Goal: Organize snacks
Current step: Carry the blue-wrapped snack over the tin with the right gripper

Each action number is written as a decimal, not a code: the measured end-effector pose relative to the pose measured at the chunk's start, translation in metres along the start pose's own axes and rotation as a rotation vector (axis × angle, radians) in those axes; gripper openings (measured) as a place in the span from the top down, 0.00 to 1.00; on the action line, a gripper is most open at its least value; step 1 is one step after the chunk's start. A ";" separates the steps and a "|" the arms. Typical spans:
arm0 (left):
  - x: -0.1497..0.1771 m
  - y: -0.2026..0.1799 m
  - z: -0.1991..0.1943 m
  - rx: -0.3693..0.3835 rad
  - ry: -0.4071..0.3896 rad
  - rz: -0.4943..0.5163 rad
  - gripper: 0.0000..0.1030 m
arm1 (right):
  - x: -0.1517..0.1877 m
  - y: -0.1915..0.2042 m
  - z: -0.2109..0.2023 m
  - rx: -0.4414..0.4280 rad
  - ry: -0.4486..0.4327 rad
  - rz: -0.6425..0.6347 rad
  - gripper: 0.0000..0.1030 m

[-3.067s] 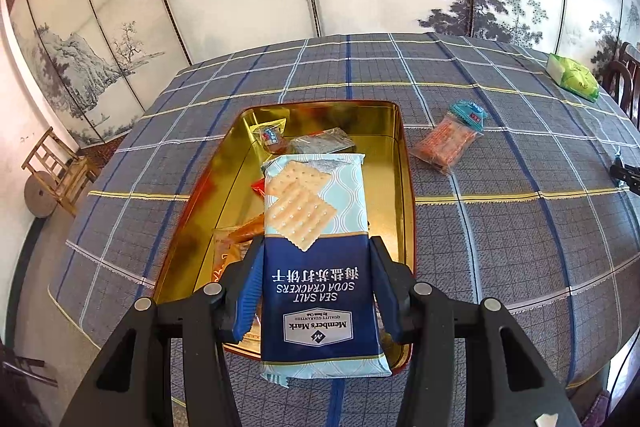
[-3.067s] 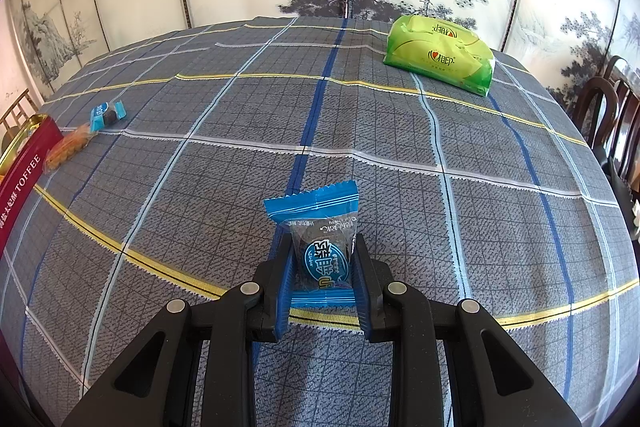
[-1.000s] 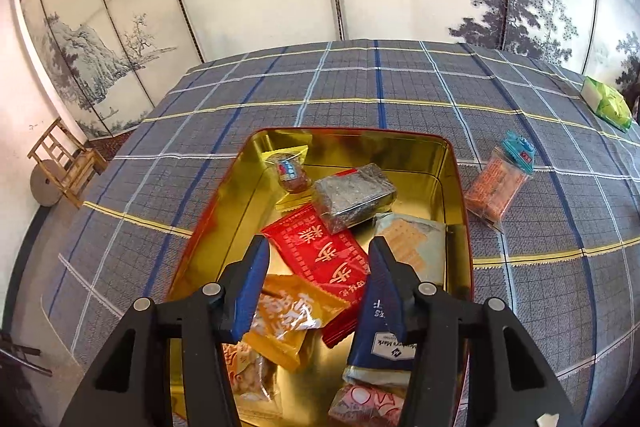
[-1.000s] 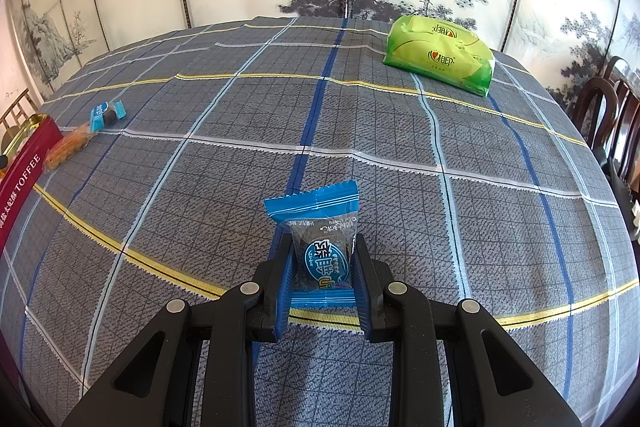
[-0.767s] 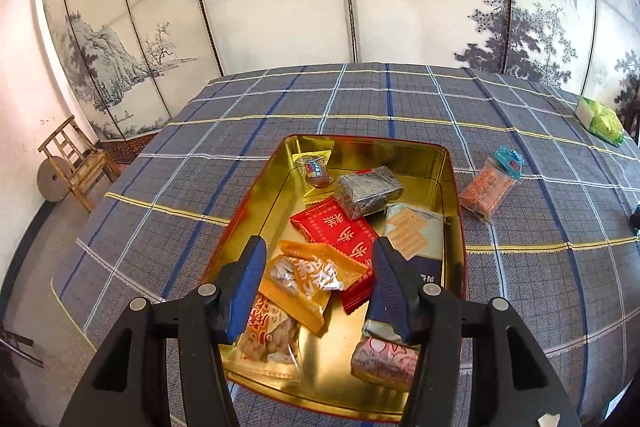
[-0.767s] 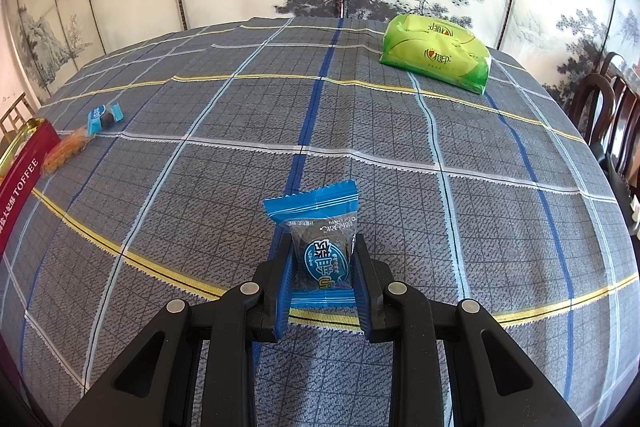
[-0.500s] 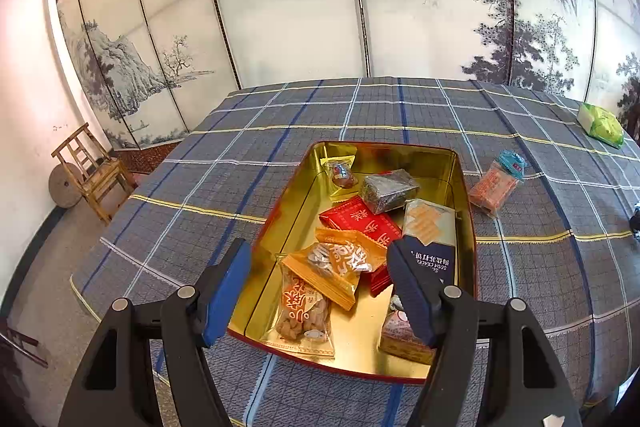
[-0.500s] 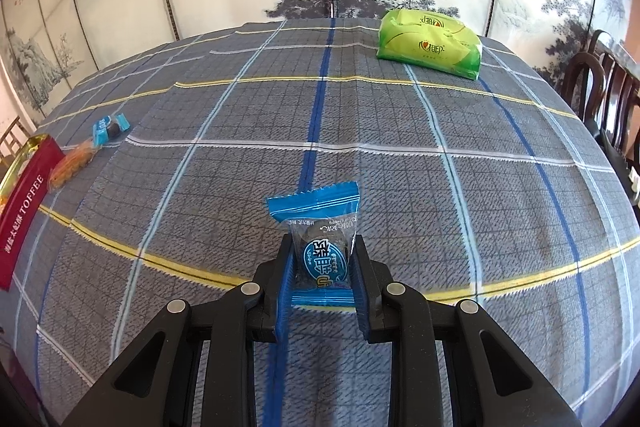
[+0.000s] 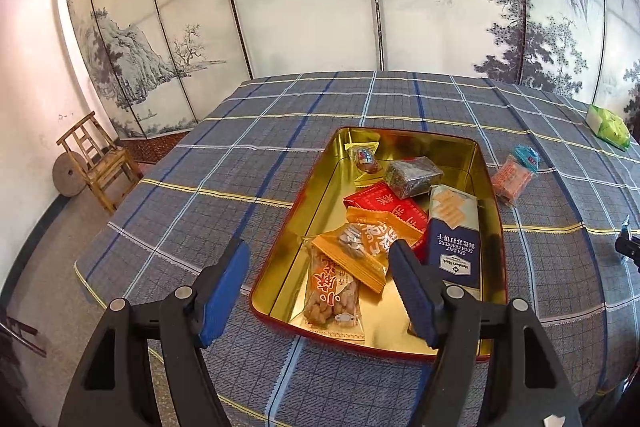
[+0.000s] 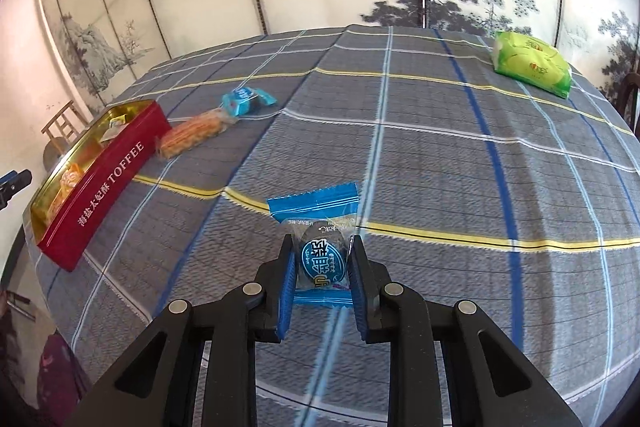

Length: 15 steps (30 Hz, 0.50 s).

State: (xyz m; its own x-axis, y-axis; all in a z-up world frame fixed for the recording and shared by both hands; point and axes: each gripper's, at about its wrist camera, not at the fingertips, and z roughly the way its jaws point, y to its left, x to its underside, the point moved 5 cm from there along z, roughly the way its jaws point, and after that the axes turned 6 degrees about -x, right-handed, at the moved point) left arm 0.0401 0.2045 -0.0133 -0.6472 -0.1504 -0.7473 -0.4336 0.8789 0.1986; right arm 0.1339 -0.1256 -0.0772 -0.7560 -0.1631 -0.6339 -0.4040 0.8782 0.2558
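Note:
The gold-lined red tin (image 9: pixel 456 143) sits on the plaid tablecloth and holds several snacks, among them the blue soda cracker pack (image 9: pixel 454 235), a red packet (image 9: pixel 384 205) and an orange packet (image 9: pixel 368 247). My left gripper (image 9: pixel 320 279) is open and empty, raised above the tin's near left corner. My right gripper (image 10: pixel 322 277) is shut on a blue-wrapped candy (image 10: pixel 320 251), held above the cloth. The tin (image 10: pixel 104 179) also shows at the left of the right wrist view.
An orange snack pack (image 9: pixel 512 179) and a small blue packet (image 9: pixel 527 154) lie right of the tin; both show in the right wrist view (image 10: pixel 192 137) (image 10: pixel 244 101). A green packet (image 10: pixel 530 67) lies at the far right. A wooden chair (image 9: pixel 96 159) stands beyond the table's left edge.
My left gripper let go of the cracker pack into the tin, opened wide and drew back and up. My right gripper lifted and swung left with the candy, bringing the tin into view.

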 end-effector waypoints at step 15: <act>0.015 0.023 0.019 0.032 0.044 -0.050 0.29 | -0.022 0.095 0.011 -0.102 0.014 -0.095 0.75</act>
State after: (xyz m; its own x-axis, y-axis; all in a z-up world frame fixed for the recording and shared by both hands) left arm 0.0323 0.2315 -0.0320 -0.6526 -0.2134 -0.7270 -0.4459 0.8840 0.1407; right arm 0.1177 -0.0343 -0.0469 -0.7185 -0.2507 -0.6488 -0.5242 0.8083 0.2680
